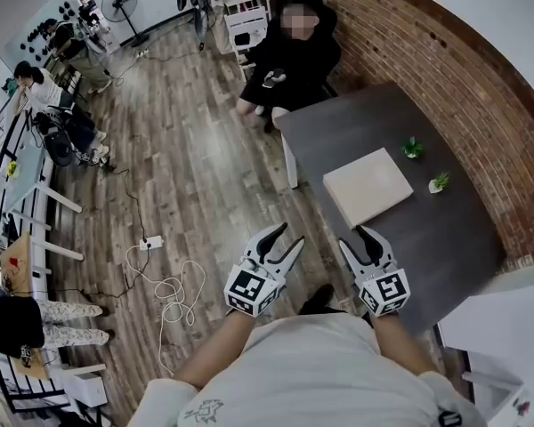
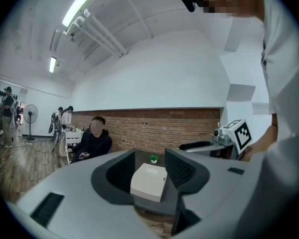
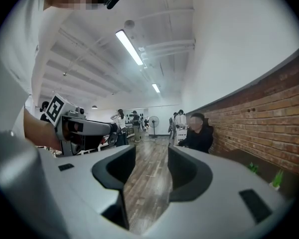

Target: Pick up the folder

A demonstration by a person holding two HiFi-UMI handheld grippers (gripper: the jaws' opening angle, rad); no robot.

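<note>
The folder (image 1: pixel 368 186) is a thick cream-coloured rectangle lying flat on the dark grey table (image 1: pixel 445 238). In the head view, both grippers hover just short of the table's near edge. My left gripper (image 1: pixel 285 239) is over the wooden floor, below and left of the folder. My right gripper (image 1: pixel 357 239) is at the table's corner, just below the folder. Both are open and hold nothing. In the left gripper view the folder (image 2: pixel 149 182) shows some way off between the open jaws of the left gripper (image 2: pixel 149 164). The right gripper (image 3: pixel 150 167) frames only floor.
Two small potted plants (image 1: pixel 413 148) (image 1: pixel 439 182) stand on the table beyond the folder, near the brick wall (image 1: pixel 445 69). A person in black (image 1: pixel 289 56) sits at the table's far end. A power strip (image 1: pixel 151 241) and a white cable (image 1: pixel 173 289) lie on the floor at left.
</note>
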